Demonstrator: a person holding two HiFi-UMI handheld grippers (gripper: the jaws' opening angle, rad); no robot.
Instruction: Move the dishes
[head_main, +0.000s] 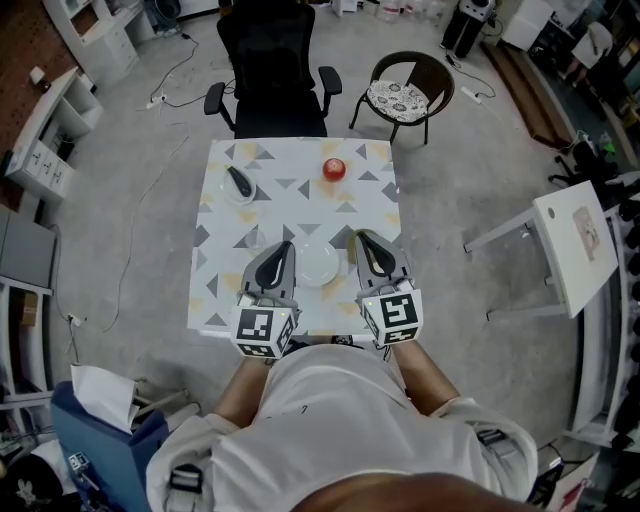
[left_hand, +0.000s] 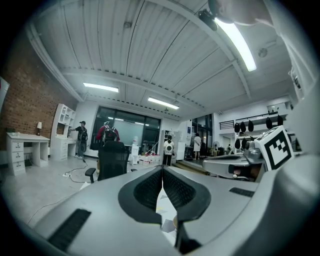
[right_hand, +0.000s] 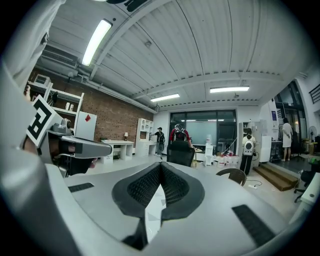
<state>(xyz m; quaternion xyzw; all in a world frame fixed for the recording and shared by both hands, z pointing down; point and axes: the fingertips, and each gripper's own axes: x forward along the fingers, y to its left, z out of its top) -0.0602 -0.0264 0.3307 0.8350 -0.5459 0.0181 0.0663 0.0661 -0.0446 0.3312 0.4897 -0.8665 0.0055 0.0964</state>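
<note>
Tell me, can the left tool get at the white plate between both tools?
Probably yes: the white plate lies just beside the left tool, nothing between them, though its jaws are shut.

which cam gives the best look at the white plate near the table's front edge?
Head view: the white plate is seen from above, on the patterned table, between the left gripper and right gripper. Both gripper views look out across the room, showing only slivers of tabletop, no plate.
</note>
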